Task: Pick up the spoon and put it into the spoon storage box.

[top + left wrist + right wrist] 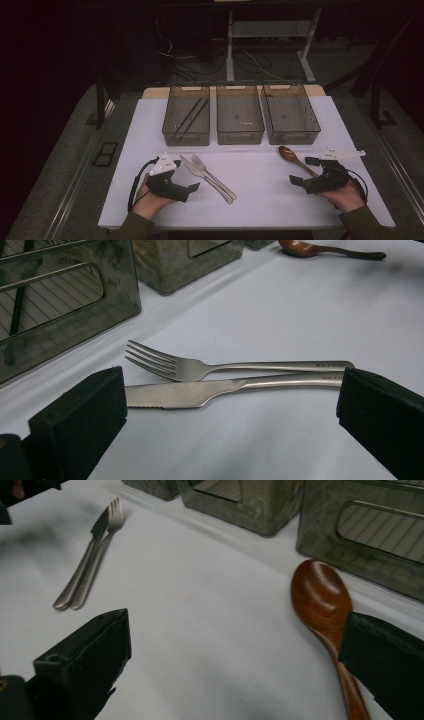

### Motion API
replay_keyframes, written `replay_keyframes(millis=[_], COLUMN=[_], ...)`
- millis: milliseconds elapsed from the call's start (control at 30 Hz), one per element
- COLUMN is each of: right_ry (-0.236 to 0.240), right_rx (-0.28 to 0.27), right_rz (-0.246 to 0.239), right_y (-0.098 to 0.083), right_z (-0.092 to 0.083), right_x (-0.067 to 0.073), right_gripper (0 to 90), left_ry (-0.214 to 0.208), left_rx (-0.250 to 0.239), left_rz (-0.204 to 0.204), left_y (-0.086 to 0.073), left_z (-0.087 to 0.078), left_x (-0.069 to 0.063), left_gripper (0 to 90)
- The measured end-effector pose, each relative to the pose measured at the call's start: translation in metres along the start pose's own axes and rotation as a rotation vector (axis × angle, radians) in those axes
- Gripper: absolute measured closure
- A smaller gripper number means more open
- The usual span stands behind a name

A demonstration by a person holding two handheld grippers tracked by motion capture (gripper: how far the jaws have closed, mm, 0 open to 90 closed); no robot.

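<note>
A: What is the person wearing?
B: Olive-green sleeves (131,227). Each hand grips a black tool.
A: Details?
B: The left gripper (189,180) and right gripper (303,170) each carry 2 blocky black jaws, a pale 3-cornered plate and a black cable.

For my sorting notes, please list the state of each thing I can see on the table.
Left gripper: open, holds nothing.
Right gripper: open, fingers astride spoon handle.
Steel fork: lying flat beside knife.
Steel knife: lying flat.
Brown wooden spoon: lying flat, bowl up.
Left smoky plastic bin: holds dark chopsticks.

The room was dark. Beyond the white desk (300,200) stood a white-legged frame (272,30). Cables (180,60) lay on the grey floor (65,165) beside that frame.
</note>
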State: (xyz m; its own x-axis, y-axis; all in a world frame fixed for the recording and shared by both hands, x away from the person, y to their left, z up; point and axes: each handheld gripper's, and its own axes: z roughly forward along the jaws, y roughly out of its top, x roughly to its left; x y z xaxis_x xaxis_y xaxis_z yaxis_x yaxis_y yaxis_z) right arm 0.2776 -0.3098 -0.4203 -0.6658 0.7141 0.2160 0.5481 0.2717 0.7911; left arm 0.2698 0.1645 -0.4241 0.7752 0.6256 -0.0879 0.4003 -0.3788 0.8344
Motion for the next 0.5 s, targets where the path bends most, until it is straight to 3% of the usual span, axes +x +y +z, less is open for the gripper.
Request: replay_keyframes(millis=[367, 433, 500], right_ry=[-0.036, -0.034, -0.039], right_rx=[0.011, 0.01, 0.017], right_rz=[0.048, 0.052, 0.055], right_y=[0.018, 0.022, 0.025], right_z=[0.012, 0.014, 0.018], right_x=[-0.026, -0.031, -0.036], right_gripper=[7.0, 14.9, 15.1], left_ry=[-0.011, -0.01, -0.012], left_rx=[0.001, 0.001, 0.002], left_rz=[-0.007, -0.009, -0.011], left_y=[-0.001, -0.001, -0.002], left_z=[0.002, 0.002, 0.002], left_x=[0.0, 0.001, 0.001], left_gripper=[0.0, 0.0, 0.0])
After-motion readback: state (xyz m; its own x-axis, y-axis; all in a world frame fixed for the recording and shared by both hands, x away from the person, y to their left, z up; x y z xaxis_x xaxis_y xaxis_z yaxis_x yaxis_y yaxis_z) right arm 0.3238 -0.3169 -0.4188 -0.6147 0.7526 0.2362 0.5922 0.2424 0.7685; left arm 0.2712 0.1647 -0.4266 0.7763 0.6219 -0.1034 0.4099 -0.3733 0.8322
